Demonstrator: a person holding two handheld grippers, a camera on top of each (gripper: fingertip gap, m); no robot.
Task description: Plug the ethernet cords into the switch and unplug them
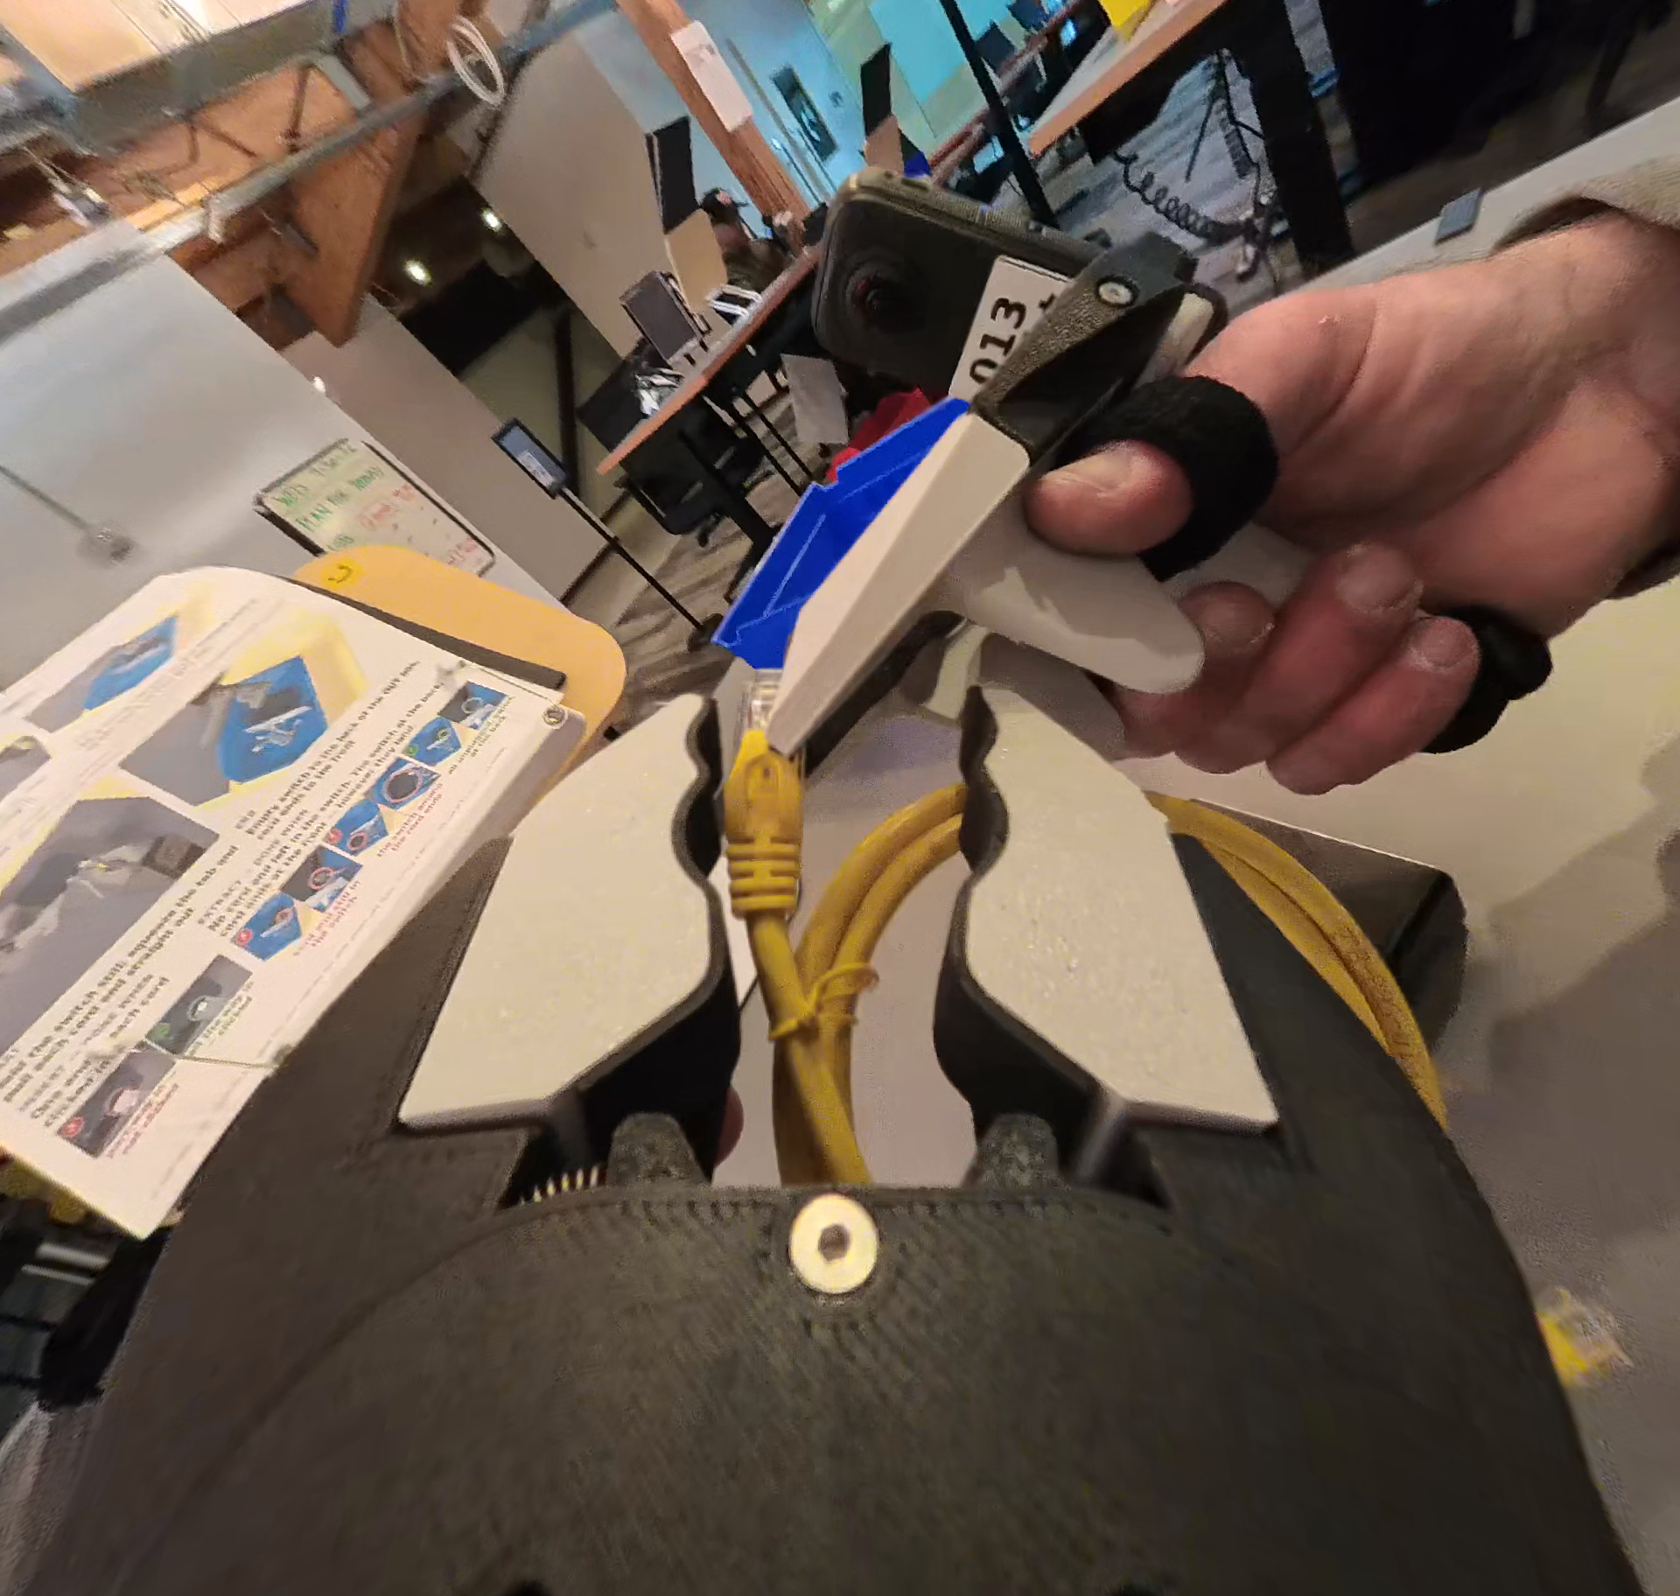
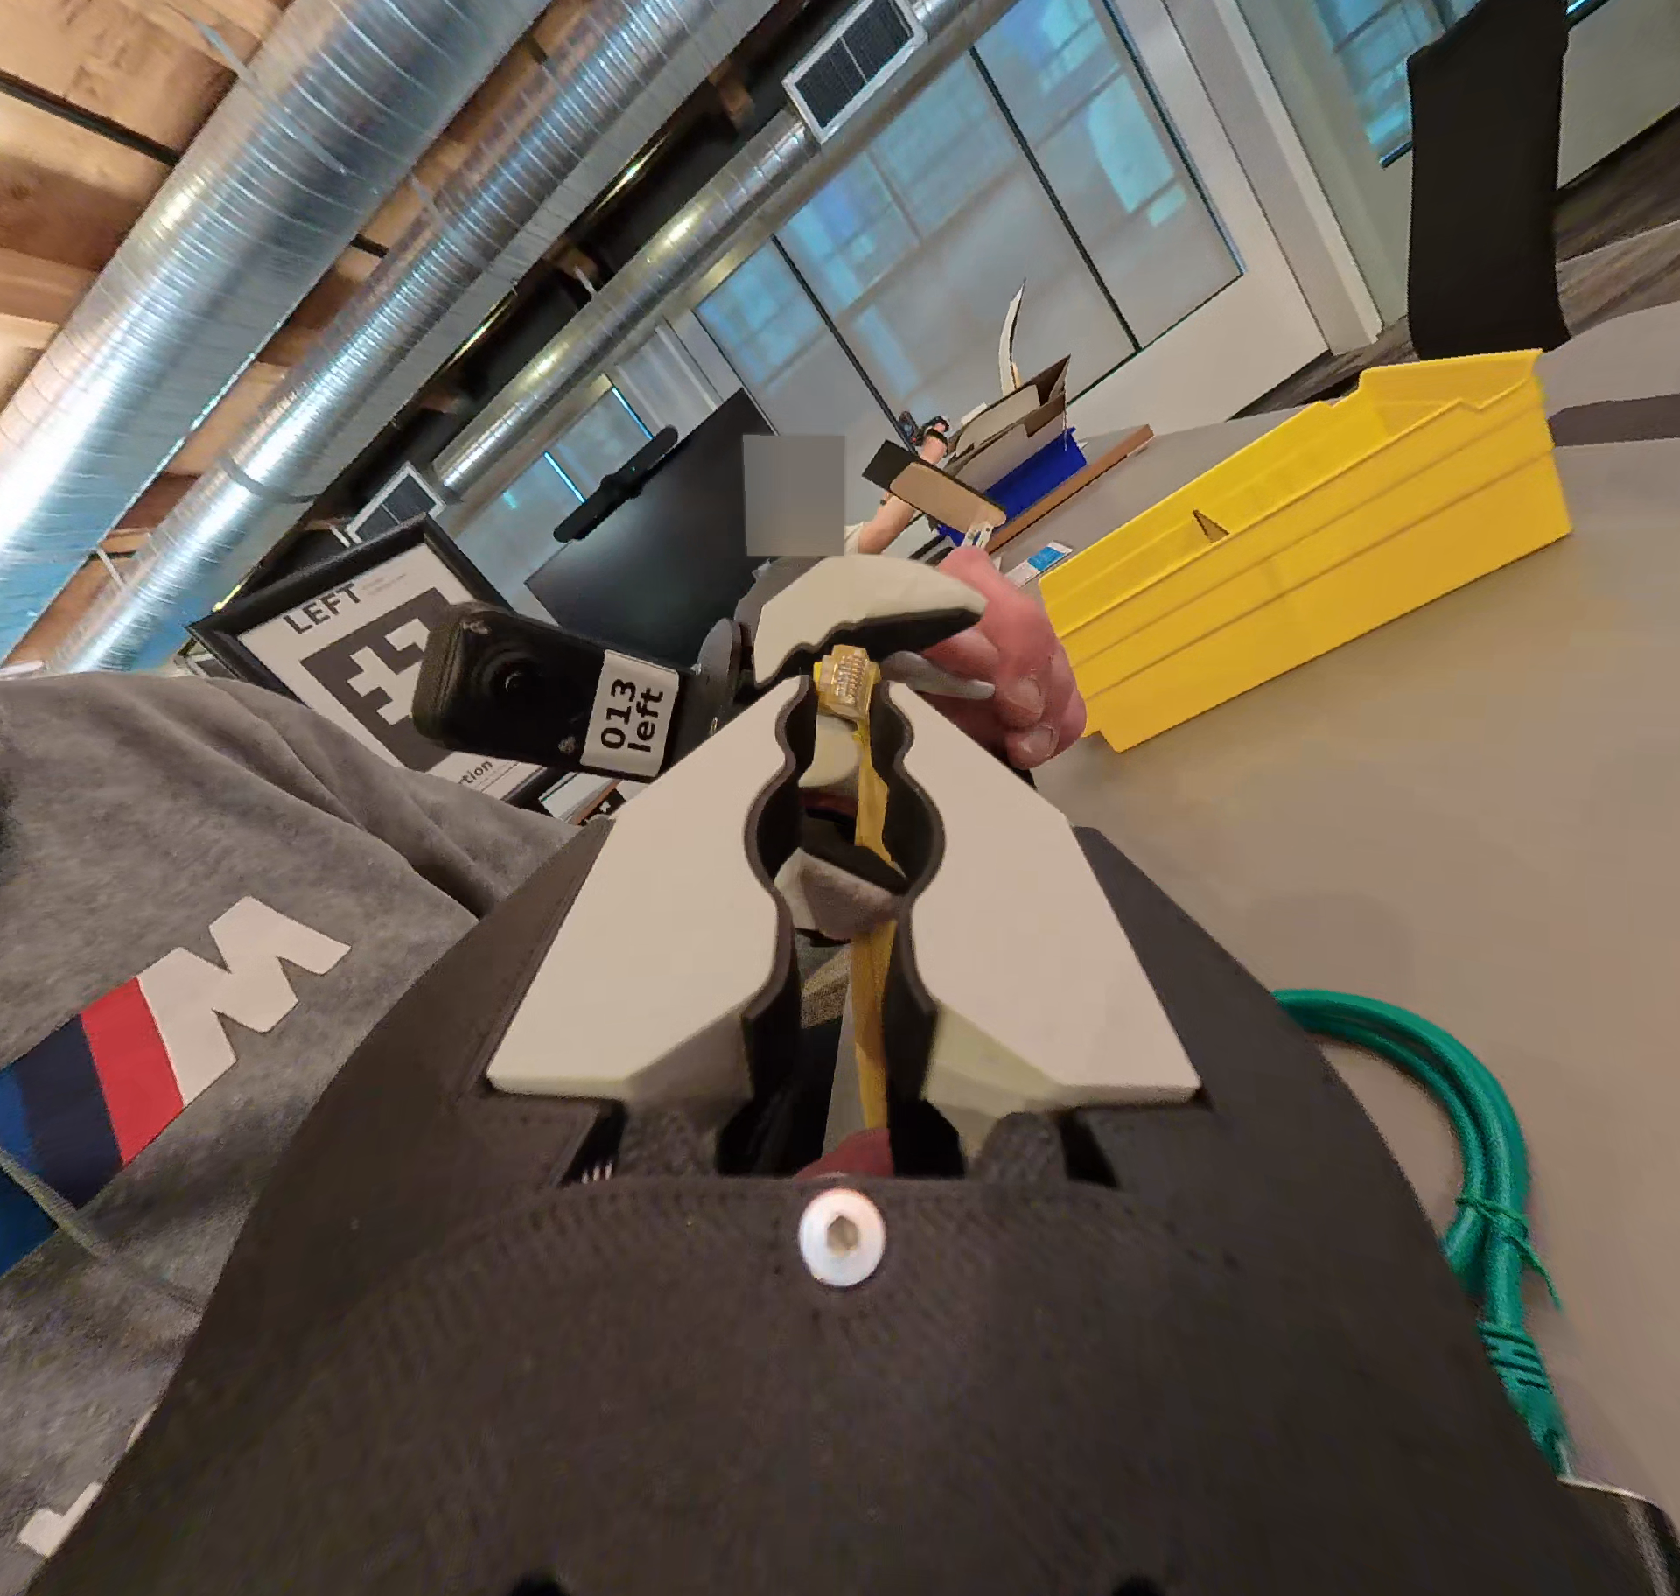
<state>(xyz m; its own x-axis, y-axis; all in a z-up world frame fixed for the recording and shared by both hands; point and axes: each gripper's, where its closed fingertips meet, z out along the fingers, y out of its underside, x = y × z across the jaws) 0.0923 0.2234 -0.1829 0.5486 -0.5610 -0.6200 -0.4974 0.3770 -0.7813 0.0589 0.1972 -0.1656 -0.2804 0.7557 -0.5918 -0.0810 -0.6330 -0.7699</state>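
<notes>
A yellow ethernet cord rises upright between my left gripper's open fingers, close to the left finger. Its tied coil lies below on a dark box. My right gripper, held by a hand, comes in from the right and pinches the cord's clear plug. In the right wrist view my right gripper is shut on that plug, with the left gripper's camera just beyond. I see no switch that I can be sure of.
A tied green ethernet cord lies on the grey table at the right. A yellow bin stands farther back. A blue bin sits behind the plug. An instruction sheet stands at the left. The person's grey sweatshirt is close. Only a small space, under 4 cm, lies between the two pairs of fingers.
</notes>
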